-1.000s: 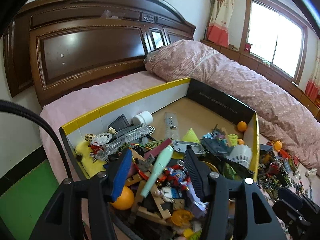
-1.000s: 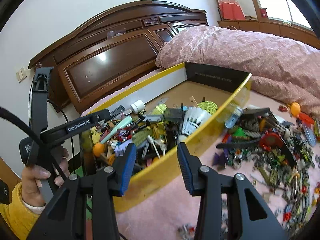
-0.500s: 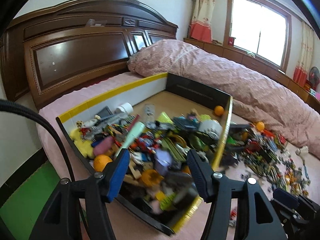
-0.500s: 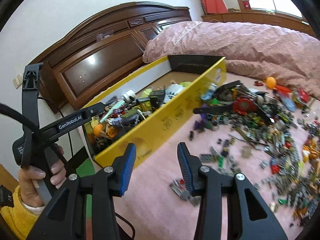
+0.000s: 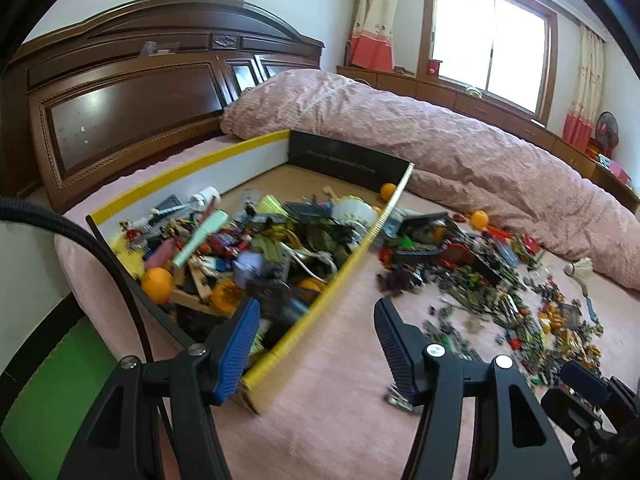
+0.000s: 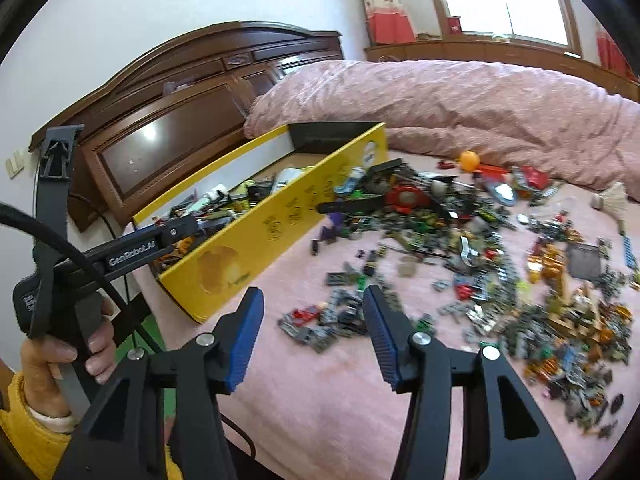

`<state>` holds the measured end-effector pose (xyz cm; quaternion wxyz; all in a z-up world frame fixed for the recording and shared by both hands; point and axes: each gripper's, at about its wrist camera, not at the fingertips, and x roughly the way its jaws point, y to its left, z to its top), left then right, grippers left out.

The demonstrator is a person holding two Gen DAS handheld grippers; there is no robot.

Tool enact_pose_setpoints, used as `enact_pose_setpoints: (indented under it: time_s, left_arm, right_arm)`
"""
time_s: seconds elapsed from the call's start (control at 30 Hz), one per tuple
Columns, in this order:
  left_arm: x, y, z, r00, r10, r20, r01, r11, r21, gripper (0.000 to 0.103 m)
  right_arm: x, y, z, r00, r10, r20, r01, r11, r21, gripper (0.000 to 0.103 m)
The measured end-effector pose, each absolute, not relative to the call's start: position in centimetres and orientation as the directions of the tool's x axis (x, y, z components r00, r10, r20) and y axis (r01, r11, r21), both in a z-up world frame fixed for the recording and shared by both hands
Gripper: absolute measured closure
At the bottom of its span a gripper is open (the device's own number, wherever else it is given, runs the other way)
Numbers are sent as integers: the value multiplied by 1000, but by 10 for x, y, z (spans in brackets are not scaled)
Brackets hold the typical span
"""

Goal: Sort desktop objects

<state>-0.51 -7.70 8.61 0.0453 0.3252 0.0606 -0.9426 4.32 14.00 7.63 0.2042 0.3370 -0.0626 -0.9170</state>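
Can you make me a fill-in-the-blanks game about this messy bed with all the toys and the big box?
1. The long cardboard box with yellow sides is packed with toys and sits on a ____ bedsheet.
2. The right gripper has its jaws ____, with nothing held between them.
3. The left gripper is ____ too.
4. The round ball lying on the bed near the quilt is coloured ____.

Missing words: pink; open; open; orange
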Motion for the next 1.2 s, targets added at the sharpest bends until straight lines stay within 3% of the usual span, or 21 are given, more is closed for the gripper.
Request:
enact_pose_setpoints:
  time_s: [0.2,0.43,0.7,1.2]
  left_arm:
    - [9,-50,71,-778,-5,-628,80,-993,-91,42]
    - [17,-14,42,-764,57,-642,0,-996,-87,42]
    - [18,24,21,-761,84,-643,-80,-996,-36,42]
    - [15,44,0,-744,56,-665,-76,-997,2,36]
  right_arm:
    - [62,167,70,-753,-320,-574,239,-947,214,40]
    - [70,189,44,-780,-200,-593,143,-980,142,39]
    - [72,204,18,-787,-142,-600,85,-989,122,36]
    - [71,224,-2,-803,-79,-591,29,-995,94,31]
